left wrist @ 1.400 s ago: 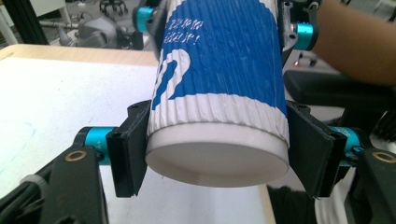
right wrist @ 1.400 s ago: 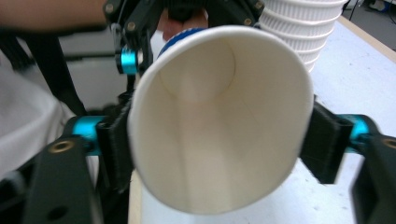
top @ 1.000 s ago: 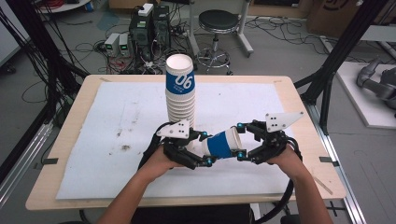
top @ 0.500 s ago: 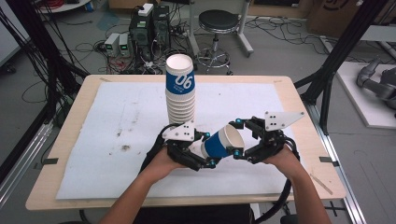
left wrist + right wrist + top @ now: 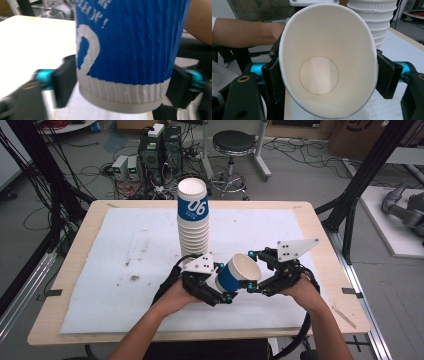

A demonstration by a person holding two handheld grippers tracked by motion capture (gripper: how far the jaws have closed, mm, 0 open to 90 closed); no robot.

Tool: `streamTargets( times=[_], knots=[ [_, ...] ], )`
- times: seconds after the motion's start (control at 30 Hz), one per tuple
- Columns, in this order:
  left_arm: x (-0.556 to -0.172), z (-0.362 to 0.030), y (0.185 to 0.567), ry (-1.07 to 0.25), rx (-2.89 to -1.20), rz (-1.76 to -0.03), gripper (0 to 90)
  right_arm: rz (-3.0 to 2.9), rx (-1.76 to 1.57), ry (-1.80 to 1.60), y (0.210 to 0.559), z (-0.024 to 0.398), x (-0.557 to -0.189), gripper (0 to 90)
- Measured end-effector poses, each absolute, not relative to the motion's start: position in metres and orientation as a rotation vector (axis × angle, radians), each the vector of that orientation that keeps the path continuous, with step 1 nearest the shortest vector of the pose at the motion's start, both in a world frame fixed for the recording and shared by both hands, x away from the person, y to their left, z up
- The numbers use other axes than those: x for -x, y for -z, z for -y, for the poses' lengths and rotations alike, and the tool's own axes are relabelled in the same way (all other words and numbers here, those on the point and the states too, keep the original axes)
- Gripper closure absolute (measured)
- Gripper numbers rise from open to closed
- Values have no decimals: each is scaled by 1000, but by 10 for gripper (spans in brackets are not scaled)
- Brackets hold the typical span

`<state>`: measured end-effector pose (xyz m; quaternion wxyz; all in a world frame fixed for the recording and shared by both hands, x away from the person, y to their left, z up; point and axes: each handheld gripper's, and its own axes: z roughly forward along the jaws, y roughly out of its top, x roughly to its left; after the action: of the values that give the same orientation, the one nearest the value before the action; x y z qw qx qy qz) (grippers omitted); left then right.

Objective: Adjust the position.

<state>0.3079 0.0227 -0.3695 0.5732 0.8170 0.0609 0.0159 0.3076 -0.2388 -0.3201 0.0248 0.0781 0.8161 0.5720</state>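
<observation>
Cup [image 5: 239,272] position has changed: a second ago it lay nearly level between both grippers; now its mouth tilts up toward the right gripper [image 5: 256,271]. You have the left gripper [image 5: 220,287] clamped on the cup's base, its jaws having just eased open slightly, and the right jaws squeezing the rim oval. The handover looks underway, near the cup stack [image 5: 193,217] on the counter [image 5: 90,270]. Right gripper view exposes the empty interior; left gripper view shows the blue printed wall.
</observation>
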Motion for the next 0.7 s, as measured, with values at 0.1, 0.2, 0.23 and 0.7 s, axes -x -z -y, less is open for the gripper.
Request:
streamTargets(
  times=[0.1,0.2,0.23,0.7],
  knots=[
    [-308,-23,370,-32,-1900,-136,311,-2510,-250,-1784,319,238,-306,228],
    [-309,-24,370,-16,-1853,-151,311,-2461,-304,-1868,321,238,-307,188],
    [-309,-25,369,-16,-1837,-156,311,-2441,-318,-1893,322,237,-307,181],
    [-309,-26,373,-18,-1671,-208,311,-2262,-400,-2169,333,226,-310,228]
  ],
)
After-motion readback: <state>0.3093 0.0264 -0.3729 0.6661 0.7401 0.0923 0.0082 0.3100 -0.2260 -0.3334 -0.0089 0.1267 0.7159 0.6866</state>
